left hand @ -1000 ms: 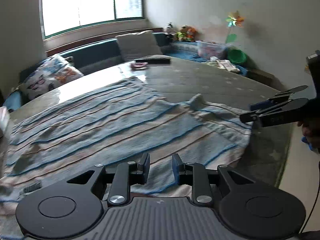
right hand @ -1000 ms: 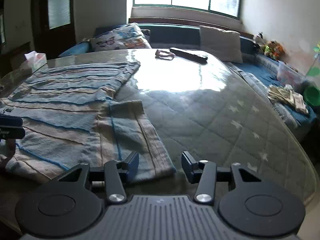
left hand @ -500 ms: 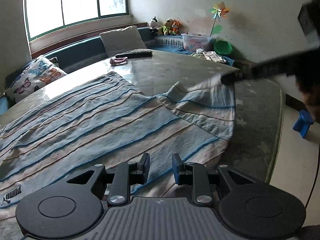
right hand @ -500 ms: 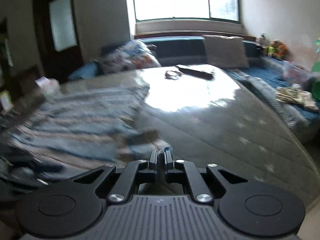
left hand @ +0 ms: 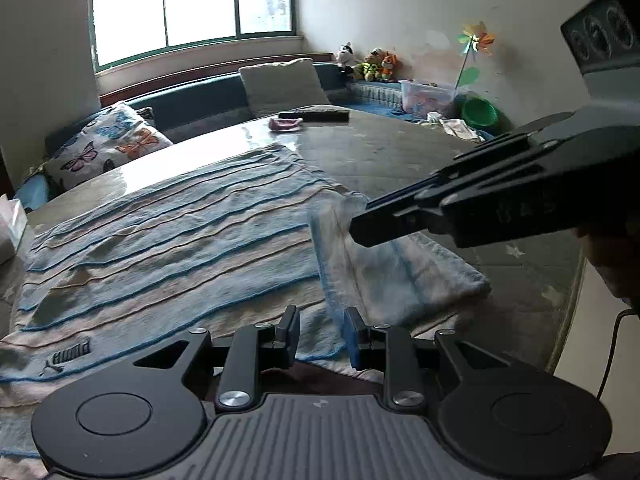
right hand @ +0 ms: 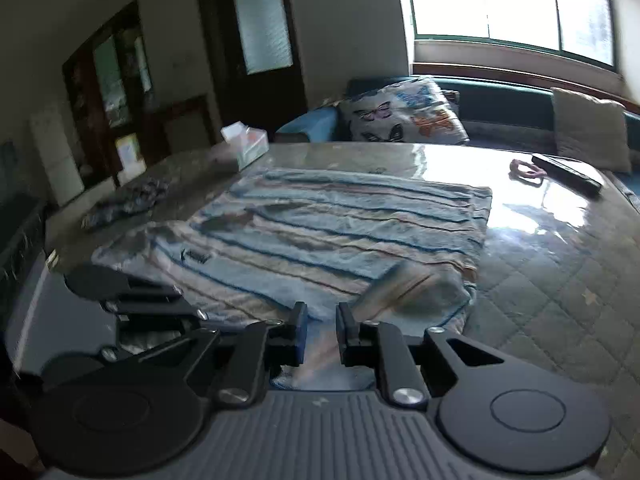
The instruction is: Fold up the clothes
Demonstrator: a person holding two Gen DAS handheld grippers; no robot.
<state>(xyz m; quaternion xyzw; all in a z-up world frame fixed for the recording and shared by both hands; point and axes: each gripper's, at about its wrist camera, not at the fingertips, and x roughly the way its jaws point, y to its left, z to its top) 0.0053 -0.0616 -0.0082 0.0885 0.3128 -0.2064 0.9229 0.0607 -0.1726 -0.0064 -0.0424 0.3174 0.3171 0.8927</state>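
Note:
A blue and beige striped shirt (left hand: 168,248) lies spread on the table; it also shows in the right wrist view (right hand: 340,220). Its right sleeve (left hand: 396,272) is folded over near the table's right side. My left gripper (left hand: 322,332) is open and empty, low over the shirt's near hem. My right gripper (right hand: 319,332) is open, its fingers apart just above the folded sleeve (right hand: 416,288). In the left wrist view the right gripper (left hand: 360,228) reaches in from the right over the sleeve.
The table (left hand: 400,148) has a glossy quilted cover. A remote (left hand: 314,115) and a pink item (left hand: 285,123) lie at its far end. A tissue box (right hand: 246,142) and dark cloth (right hand: 128,200) sit at the left. Sofa cushions (left hand: 108,144) lie beyond.
My right gripper was shut on the sleeve, carried it leftward over the shirt, and has now opened. The sleeve lies folded. My left gripper stayed open.

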